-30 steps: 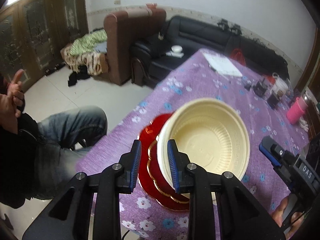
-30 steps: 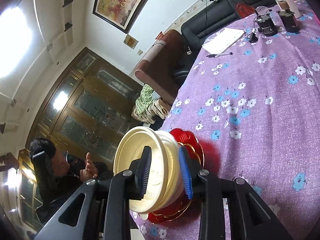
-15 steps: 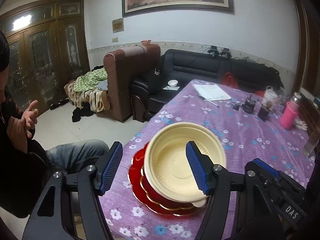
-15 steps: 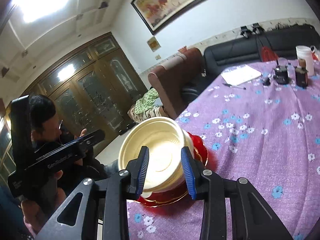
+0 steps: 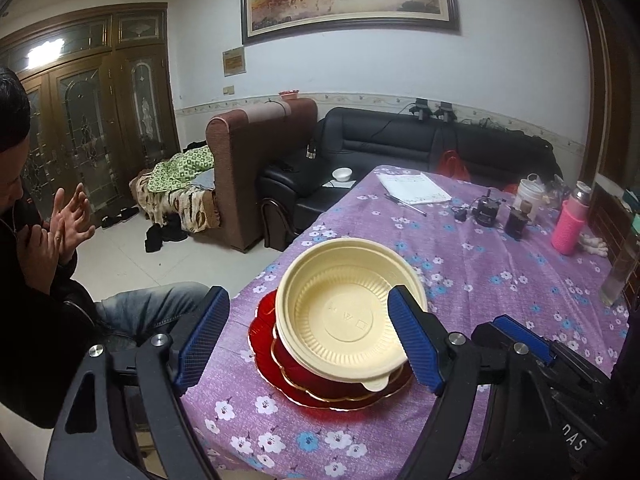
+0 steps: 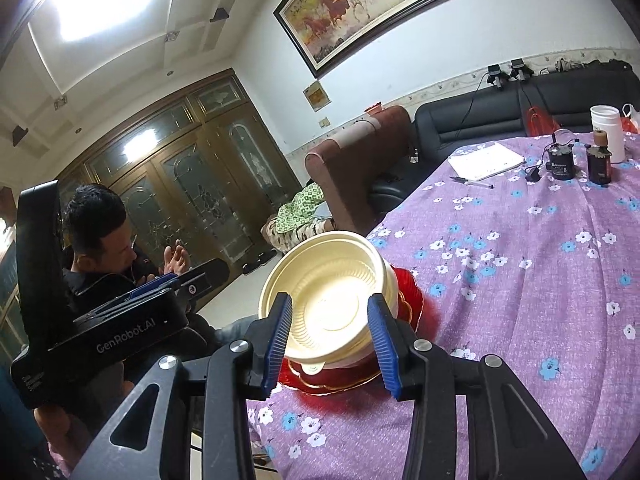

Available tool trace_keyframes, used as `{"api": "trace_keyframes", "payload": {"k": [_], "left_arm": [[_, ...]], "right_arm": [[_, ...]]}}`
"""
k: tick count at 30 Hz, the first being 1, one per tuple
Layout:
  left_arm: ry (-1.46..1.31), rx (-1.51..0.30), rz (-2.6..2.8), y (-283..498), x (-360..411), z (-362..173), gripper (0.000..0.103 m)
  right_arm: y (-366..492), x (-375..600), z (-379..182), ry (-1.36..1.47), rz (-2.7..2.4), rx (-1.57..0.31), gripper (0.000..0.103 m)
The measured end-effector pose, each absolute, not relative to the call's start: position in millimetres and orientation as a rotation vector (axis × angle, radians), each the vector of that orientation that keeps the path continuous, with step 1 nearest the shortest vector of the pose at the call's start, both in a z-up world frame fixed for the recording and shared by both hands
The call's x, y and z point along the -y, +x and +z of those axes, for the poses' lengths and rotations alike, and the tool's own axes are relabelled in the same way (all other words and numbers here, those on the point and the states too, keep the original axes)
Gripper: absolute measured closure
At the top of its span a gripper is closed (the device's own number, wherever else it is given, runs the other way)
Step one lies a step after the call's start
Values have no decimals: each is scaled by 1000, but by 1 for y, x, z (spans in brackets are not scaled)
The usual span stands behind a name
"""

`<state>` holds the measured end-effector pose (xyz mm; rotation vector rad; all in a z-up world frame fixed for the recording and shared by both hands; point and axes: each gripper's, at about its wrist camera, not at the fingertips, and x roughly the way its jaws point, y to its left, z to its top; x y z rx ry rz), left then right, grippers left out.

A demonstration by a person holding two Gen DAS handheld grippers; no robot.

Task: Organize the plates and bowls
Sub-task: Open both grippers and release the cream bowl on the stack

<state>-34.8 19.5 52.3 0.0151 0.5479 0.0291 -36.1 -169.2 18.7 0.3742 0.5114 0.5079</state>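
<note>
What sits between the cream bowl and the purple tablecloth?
Red plates with gold rims lie stacked under the cream bowl, resting on the tablecloth. The left wrist view shows it best.

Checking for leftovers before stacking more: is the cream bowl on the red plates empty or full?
Empty. The cream bowl shows its bare ribbed bottom in both views, sitting on the red plates.
</note>
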Motion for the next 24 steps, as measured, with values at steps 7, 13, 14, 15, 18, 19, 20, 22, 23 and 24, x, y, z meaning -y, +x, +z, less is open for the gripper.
{"api": "trace_keyframes", "payload": {"k": [7, 13, 14, 15, 18, 19, 20, 22, 23, 24], "left_arm": [[7, -545, 15, -40, -17, 54, 21], [3, -547, 23, -38, -18, 55, 21], [3, -548, 23, -38, -18, 55, 21], [4, -550, 22, -38, -18, 55, 21], [7, -555, 21, -37, -17, 53, 21], [6, -558, 19, -36, -17, 53, 21], [4, -566, 15, -36, -17, 52, 21], [0, -575, 12, -34, -16, 51, 21], [-4, -580, 8, -34, -16, 51, 20], [-6, -583, 8, -33, -16, 51, 17]], "right_arm": [[-38, 170, 20, 374, 511, -506, 61], [-36, 172, 20, 382, 512, -509, 60], [-36, 171, 20, 382, 513, -509, 60], [-36, 171, 20, 381, 513, -510, 60], [-35, 171, 20, 378, 515, -517, 60], [-35, 170, 19, 378, 516, -518, 60], [-35, 170, 19, 377, 518, -520, 60], [-35, 168, 18, 376, 519, -523, 60], [-34, 168, 18, 376, 520, -524, 60], [-34, 167, 18, 376, 521, -526, 60]]}}
